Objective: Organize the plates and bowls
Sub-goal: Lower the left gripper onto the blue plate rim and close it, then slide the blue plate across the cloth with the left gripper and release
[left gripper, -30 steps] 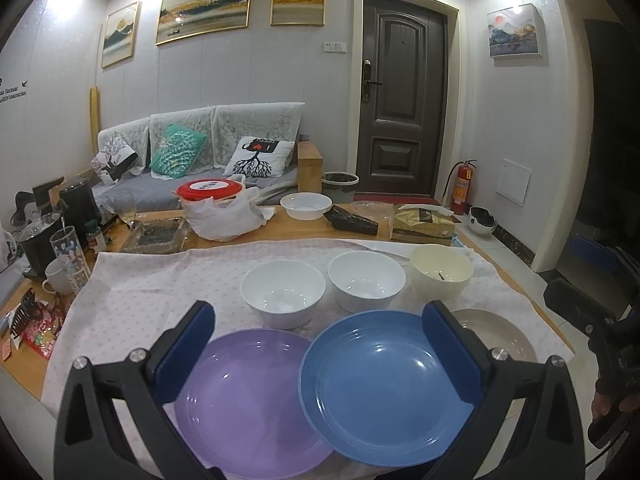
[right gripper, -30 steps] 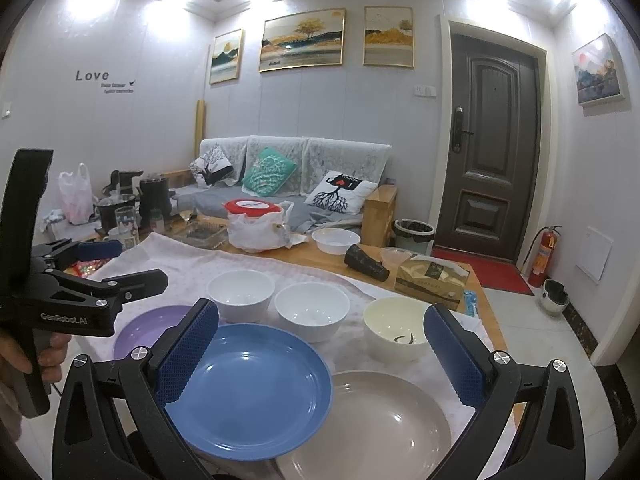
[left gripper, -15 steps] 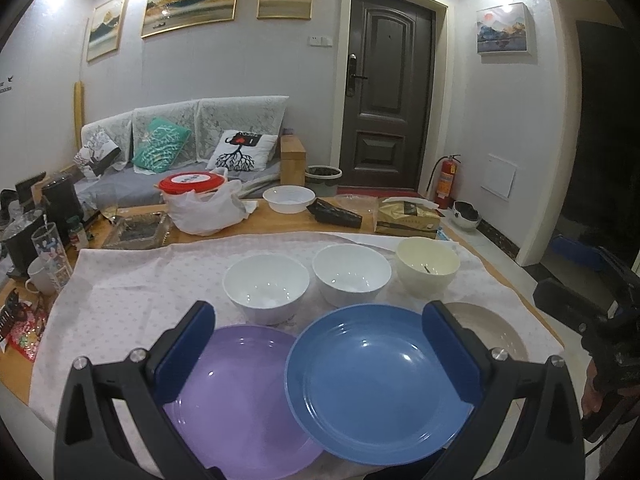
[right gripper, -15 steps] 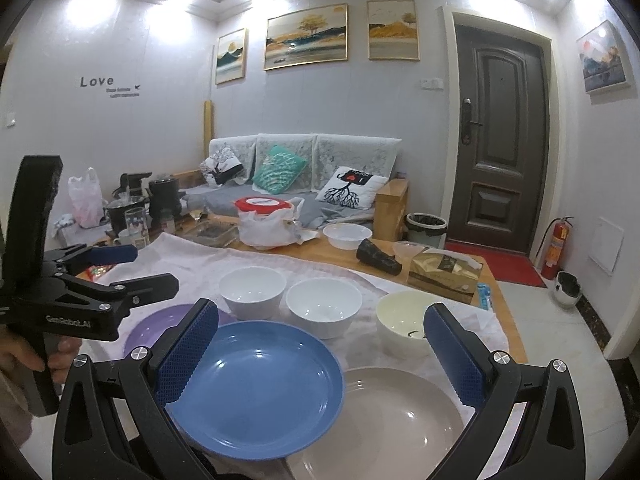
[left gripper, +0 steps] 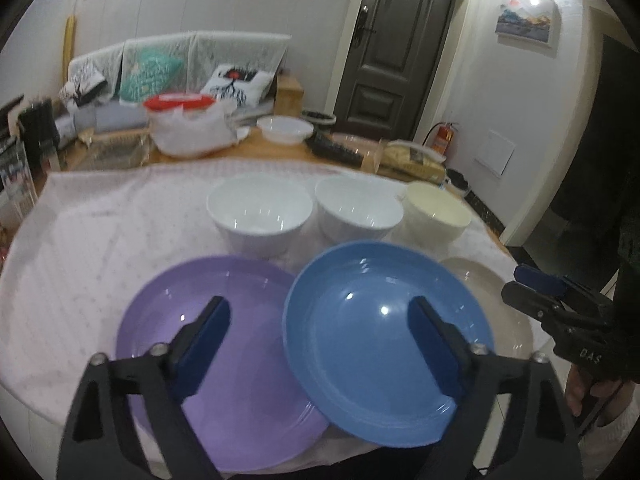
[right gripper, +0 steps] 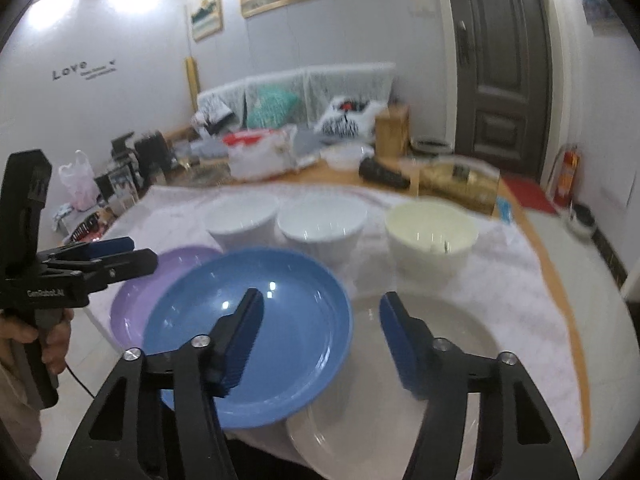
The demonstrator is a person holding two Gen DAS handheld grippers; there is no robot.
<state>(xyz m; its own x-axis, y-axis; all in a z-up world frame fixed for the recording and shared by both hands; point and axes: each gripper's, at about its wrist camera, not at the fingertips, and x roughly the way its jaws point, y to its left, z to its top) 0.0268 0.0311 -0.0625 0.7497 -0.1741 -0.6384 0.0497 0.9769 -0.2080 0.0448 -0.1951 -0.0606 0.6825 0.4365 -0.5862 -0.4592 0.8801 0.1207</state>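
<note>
Three plates lie at the near edge of a cloth-covered table: a purple plate (left gripper: 248,300), a blue plate (left gripper: 360,312) overlapping it, and a beige plate (right gripper: 452,340) partly under the blue one. Behind them stand two white bowls (left gripper: 260,212) (left gripper: 358,212) and a cream bowl (left gripper: 436,212). My left gripper (left gripper: 320,340) hovers over the seam between the purple and blue plates, jaws closing, nothing pressed between them. My right gripper (right gripper: 320,328) hangs over the right rim of the blue plate (right gripper: 260,320), jaws closing, pads touching nothing.
At the back of the table are a red-lidded container under a white bag (left gripper: 188,132), a small white bowl (left gripper: 285,128), a black object (left gripper: 334,152) and a snack box (left gripper: 412,160). Glasses and clutter (right gripper: 120,184) crowd the left end. A sofa stands behind.
Both grippers have sunk toward the plates and tipped downward. Their jaws have narrowed, the right pair much more than the left. The plates and bowls have not moved.
</note>
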